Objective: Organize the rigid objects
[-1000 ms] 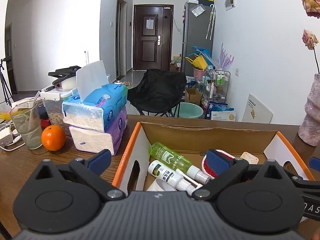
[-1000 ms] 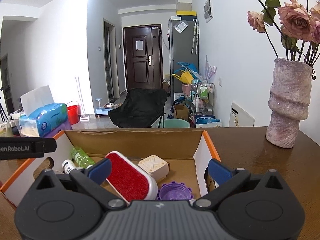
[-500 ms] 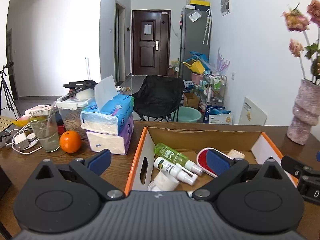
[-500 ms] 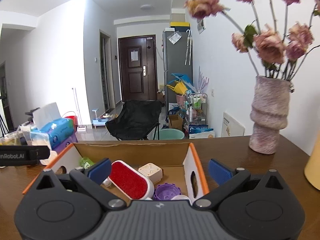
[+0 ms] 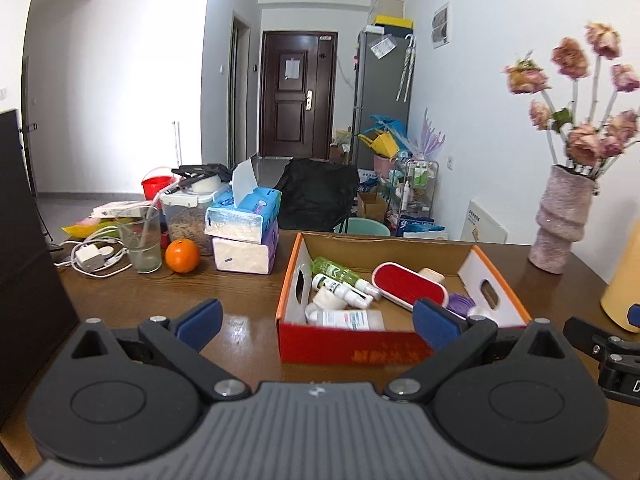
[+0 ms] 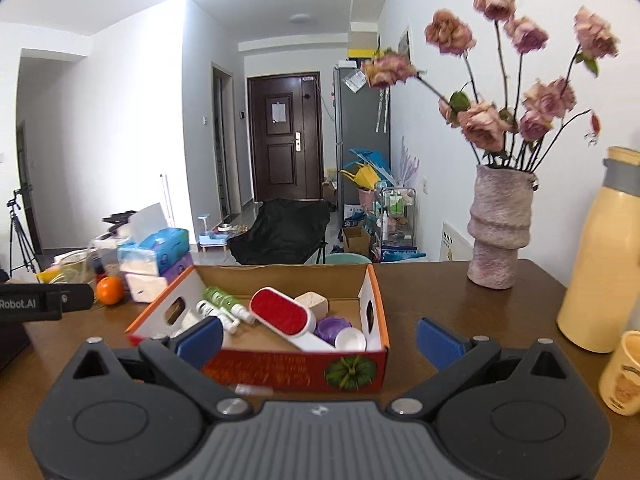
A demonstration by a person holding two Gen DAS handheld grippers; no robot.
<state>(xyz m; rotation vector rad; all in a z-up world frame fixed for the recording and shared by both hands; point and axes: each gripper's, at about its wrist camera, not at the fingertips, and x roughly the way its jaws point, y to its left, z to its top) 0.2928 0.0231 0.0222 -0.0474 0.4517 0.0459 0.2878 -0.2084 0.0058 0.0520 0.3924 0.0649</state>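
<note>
The table (image 5: 168, 300) carries everything, and the cardboard box (image 6: 374, 304) sits near the middle of it, its far wall toward the table's back edge and its printed front wall facing me. Both my grippers hang before that front wall, each with jaws spread wide and nothing between them: my left gripper (image 5: 316, 320) off the box's left front corner, my right gripper (image 6: 318, 338) off its right front corner.

Inside the box lies what I judge I am sorting. The red lint brush (image 6: 282, 314) lies slantwise across the middle; it looks stiff and light, and I would pinch it across its narrow white handle end. The green spray bottle (image 5: 334, 270) and the white spray bottle (image 5: 340, 290) lie side by side by the left wall; smooth round plastic that I expect to roll or slip, so I would take each across the body, not the nozzle. The beige square block (image 6: 312, 302) sits behind the brush, the purple lid (image 6: 333, 328) and white cap (image 6: 350, 340) in the right front corner, small and shallow, hard to get under.

For room, the table's front strip is bare wood. To the right stand the vase (image 6: 500, 228), yellow flask (image 6: 600, 264) and a cup (image 6: 624, 372); the vase looks tippable. The left back corner is crowded with tissue packs (image 5: 244, 236), an orange (image 5: 182, 256) and a glass (image 5: 140, 240).
</note>
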